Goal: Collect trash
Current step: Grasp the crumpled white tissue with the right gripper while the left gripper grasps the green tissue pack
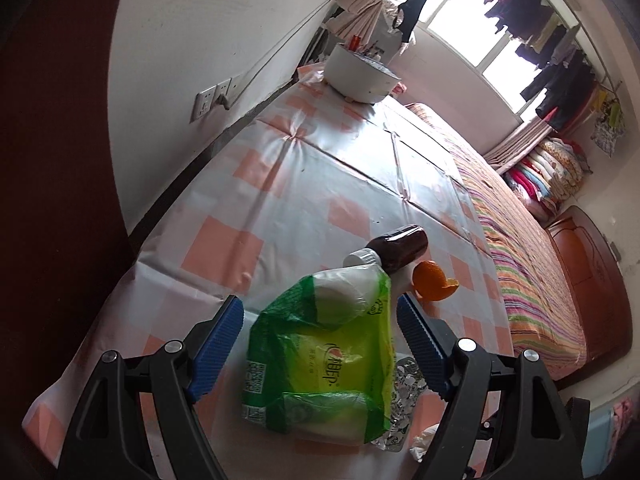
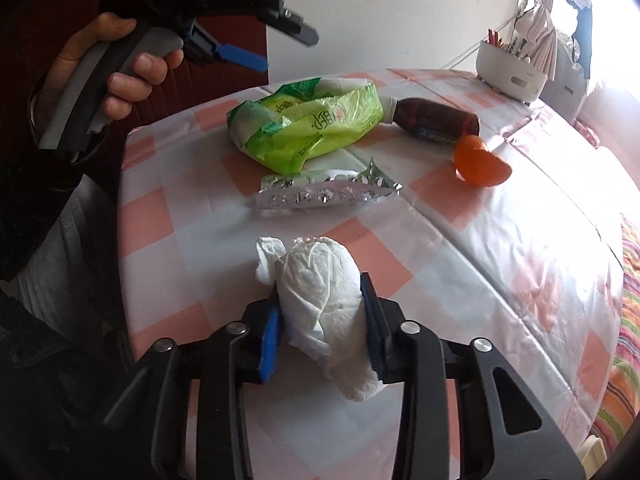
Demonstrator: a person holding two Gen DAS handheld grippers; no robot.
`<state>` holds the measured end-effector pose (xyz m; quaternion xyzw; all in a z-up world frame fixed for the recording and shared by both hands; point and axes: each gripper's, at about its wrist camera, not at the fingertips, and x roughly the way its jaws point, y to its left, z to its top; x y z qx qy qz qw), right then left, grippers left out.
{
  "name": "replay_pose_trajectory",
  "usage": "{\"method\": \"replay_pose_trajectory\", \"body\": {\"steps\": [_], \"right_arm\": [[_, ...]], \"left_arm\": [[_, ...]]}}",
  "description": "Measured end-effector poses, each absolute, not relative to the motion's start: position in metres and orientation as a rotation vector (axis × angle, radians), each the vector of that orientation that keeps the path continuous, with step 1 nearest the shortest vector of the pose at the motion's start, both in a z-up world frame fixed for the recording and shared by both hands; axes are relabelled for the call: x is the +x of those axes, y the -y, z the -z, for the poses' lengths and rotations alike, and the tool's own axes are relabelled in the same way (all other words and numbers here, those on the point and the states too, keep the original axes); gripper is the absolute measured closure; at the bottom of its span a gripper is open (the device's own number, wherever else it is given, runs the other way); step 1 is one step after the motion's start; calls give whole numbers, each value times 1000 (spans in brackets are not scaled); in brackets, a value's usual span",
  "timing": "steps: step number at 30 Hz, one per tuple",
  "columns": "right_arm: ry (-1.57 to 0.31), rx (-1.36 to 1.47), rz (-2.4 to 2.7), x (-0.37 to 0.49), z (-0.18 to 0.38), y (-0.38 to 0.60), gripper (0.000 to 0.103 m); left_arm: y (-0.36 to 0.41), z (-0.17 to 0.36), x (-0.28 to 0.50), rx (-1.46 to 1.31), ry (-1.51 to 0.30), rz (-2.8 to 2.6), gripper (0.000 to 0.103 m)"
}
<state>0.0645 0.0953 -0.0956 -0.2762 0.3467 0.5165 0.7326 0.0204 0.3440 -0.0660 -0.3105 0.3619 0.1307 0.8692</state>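
Scene: a bench (image 2: 500,248) under a pink-and-white checked plastic cloth, with litter scattered across it.
Tissue: a crumpled white tissue wad (image 2: 320,292) sits low in the centre of the right wrist view, on the near part of the bench.
Right gripper (image 2: 320,336): its blue-padded fingers (image 2: 269,340) are closed on the tissue wad, one pad pressing each side.
How the tissue handles: likely very light and soft; it squashes easily, so a squeeze across its thick middle should hold it.
Left gripper (image 1: 320,344): its fingers (image 1: 218,344) stand wide apart and hold nothing; a green plastic bag (image 1: 320,360) lies between them on the bench, untouched.
How the bag handles: probably thin, crinkly and slippery; pinching a bunched fold looks safer than its flat face.
Left hand (image 2: 120,76): seen upper left in the right wrist view, wrapped around the grey handle, tool tilted down toward the bag.
Other litter: a foil blister pack (image 2: 328,192) at centre, a dark bottle (image 2: 436,122) lying on its side beside the bag, and an orange peel (image 2: 478,160) just beside the bottle.
Far corner: a white pen holder (image 2: 512,72), upper right.
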Motion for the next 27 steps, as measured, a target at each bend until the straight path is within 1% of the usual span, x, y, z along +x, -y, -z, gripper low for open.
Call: {"method": "replay_pose_trajectory", "body": {"steps": [6,12,17,18,19,20,21,22,27], "right_arm": [[-729,-520,-1137,65,78,-88,71],[-704,-476,-1116,66,71,-79,71],[-686,-446,-1102,67,65,-72,69],[-682,-437,-1099,68,63,-70,69],[-679,-428,-1096,69,62,-69,69],[-675,-419,-1093,69,60,-67,68],[-670,-406,-1089,70,58,-65,68],[-667,-394,-1084,71,56,-63,68],[-646,-321,-1052,79,46,-52,68]], "left_arm": [[-350,82,26,-654,-847,-300,26],[-348,107,38,-747,-925,-231,26],[-347,107,37,-784,-886,-212,27],[-347,107,37,-785,-875,-214,29],[-345,105,37,-775,-871,-216,39],[-343,105,39,-759,-874,-215,46],[-341,105,40,-753,-879,-206,63],[-339,105,42,-755,-886,-187,74],[-323,106,51,-719,-903,-125,86]]}}
